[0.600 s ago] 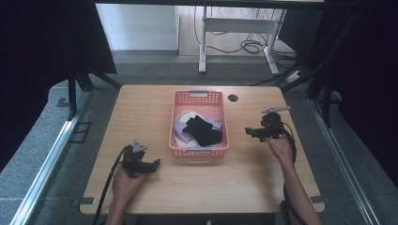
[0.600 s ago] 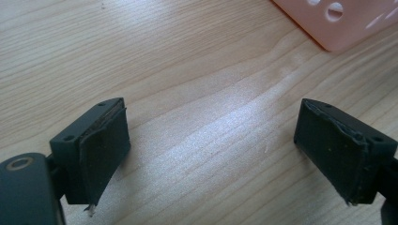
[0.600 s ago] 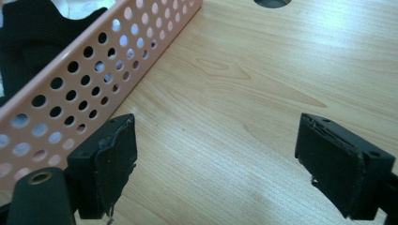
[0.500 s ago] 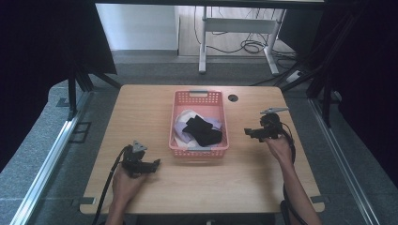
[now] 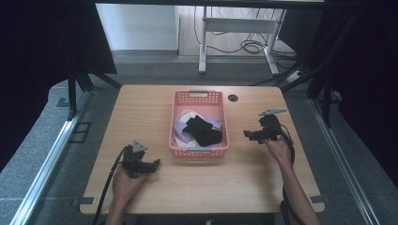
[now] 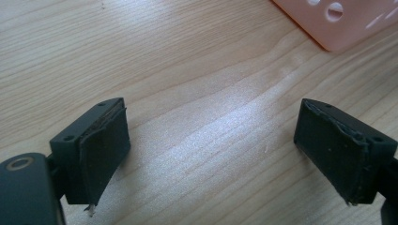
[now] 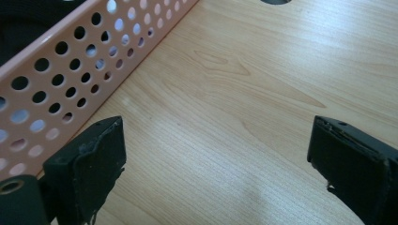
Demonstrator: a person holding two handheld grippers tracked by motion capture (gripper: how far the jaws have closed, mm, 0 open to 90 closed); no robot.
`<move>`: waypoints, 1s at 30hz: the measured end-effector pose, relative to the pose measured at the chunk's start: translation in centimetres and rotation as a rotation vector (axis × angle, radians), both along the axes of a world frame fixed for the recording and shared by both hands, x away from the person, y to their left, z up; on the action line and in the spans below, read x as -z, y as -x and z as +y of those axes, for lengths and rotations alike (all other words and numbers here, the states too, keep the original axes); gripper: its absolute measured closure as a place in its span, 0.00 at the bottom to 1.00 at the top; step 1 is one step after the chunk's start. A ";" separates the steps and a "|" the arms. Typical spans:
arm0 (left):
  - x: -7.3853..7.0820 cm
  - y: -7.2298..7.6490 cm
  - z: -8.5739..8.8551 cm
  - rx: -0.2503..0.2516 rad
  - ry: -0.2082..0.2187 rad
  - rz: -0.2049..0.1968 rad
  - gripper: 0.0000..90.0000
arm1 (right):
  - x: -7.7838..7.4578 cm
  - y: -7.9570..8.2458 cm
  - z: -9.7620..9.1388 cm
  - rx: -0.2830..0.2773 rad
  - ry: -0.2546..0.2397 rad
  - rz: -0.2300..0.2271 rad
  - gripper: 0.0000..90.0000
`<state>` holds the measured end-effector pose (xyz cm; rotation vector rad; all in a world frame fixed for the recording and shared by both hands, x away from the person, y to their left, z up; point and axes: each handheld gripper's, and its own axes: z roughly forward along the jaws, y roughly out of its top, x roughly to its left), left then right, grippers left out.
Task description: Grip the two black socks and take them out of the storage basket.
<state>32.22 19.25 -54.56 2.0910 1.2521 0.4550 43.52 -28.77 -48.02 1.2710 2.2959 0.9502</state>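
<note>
Right gripper (image 5: 247, 135): jaws spread wide, nothing between them, pointed across bare wood at the perforated side wall of the pink basket (image 5: 224, 125), which stands near, just ahead of and to the left of its jaws in the right gripper view. Left gripper (image 5: 156, 162): also gaping and empty, low over the table (image 5: 141, 112), the basket's near corner ahead and to its right. Judged progress: nothing lifted yet; the black cloth (image 5: 202, 131) lies inside the basket on top of a pale lilac cloth (image 5: 180, 129), both untouched. All handling is left. In the way: the basket wall sits between either gripper and the cloths, so a reach must go over the rim. Beyond the right gripper, a round cable hole (image 5: 233, 98) in the tabletop, well apart from the work.
</note>
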 end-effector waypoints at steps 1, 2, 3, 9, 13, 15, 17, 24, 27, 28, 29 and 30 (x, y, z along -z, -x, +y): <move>0.0 0.0 0.0 0.000 0.000 0.000 0.12 | 0.0 0.0 0.0 0.000 0.000 0.000 0.05; 0.0 0.0 0.0 0.000 0.000 0.000 0.12 | -0.1 0.0 0.1 -0.002 0.004 -0.002 0.05; 0.0 0.0 0.0 0.000 0.000 0.000 0.12 | -0.2 0.1 0.1 -0.011 0.007 -0.003 0.05; 0.0 0.0 0.0 0.000 0.000 0.000 0.12 | -0.5 0.2 0.4 -0.037 0.004 -0.015 0.02; 0.0 0.0 0.0 0.000 -0.001 0.001 0.12 | -1.0 0.2 0.6 -0.046 -0.006 -0.013 0.02; 0.0 0.0 0.0 0.000 -0.001 0.002 0.12 | -1.2 0.2 0.7 -0.046 -0.013 -0.016 0.02; 0.0 0.0 0.0 0.001 -0.002 0.002 0.12 | -1.4 0.2 0.9 -0.048 -0.015 -0.020 0.01; 0.0 0.0 0.0 0.000 -0.002 0.001 0.12 | -2.0 0.0 1.6 -0.078 -0.023 -0.013 0.00; 0.0 0.0 0.0 0.000 -0.001 0.001 0.12 | -2.2 0.0 2.0 -0.091 -0.022 -0.013 0.00; 0.0 0.0 0.0 0.000 -0.001 0.001 0.12 | -2.3 0.0 2.2 -0.098 -0.019 -0.012 0.00; 0.0 0.0 0.0 0.000 -0.001 0.000 0.12 | -2.4 -0.1 2.3 -0.104 -0.016 -0.011 0.00; 0.0 0.0 0.0 0.000 -0.001 0.000 0.12 | -2.5 -0.1 2.5 -0.111 -0.018 -0.013 0.00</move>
